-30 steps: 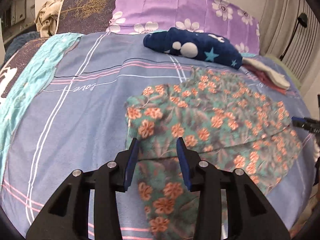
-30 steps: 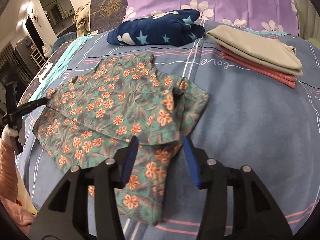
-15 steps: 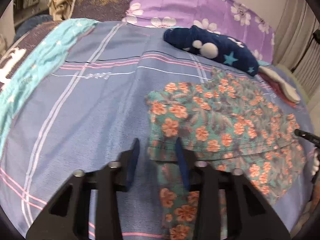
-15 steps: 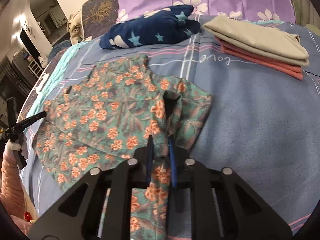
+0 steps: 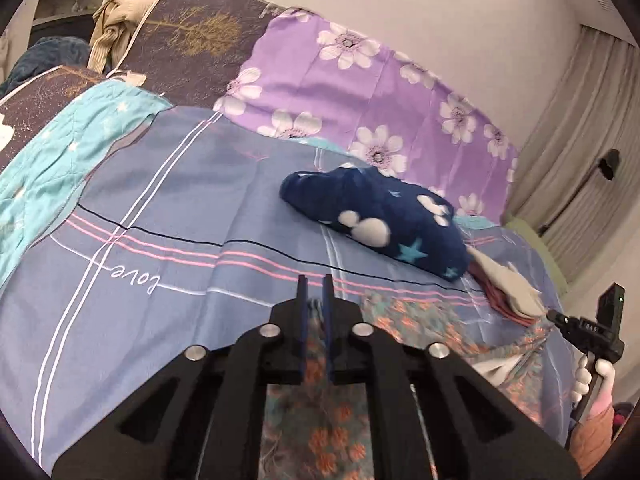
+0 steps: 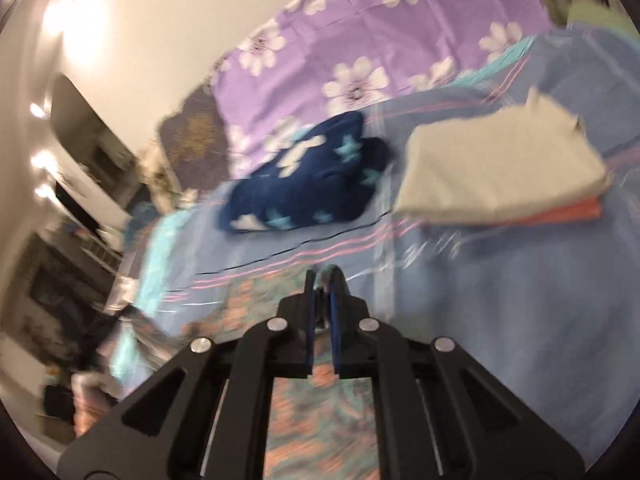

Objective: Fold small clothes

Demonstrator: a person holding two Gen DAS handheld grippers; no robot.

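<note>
While both views look along the jaws, we find each gripper clamped on the floral garment (image 5: 320,436). Our left gripper (image 5: 314,304) has its jaws nearly pressed together, opening slightly, with a fold of that cloth pinched between them. Our right gripper (image 6: 323,300) likewise pinches the floral cloth between almost closed jaws; its view is blurred. We note the garment hangs from both grips and trails onto the bed sheet (image 5: 180,216). In the left view the right gripper appears at the garment's far right edge. Beyond the garment lies a navy star-patterned bundle (image 5: 380,220) on the sheet. Just right of that bundle sits a folded stack (image 6: 500,176), beige over red. Behind the bundle stands a purple flowered pillow (image 5: 360,96).
</note>
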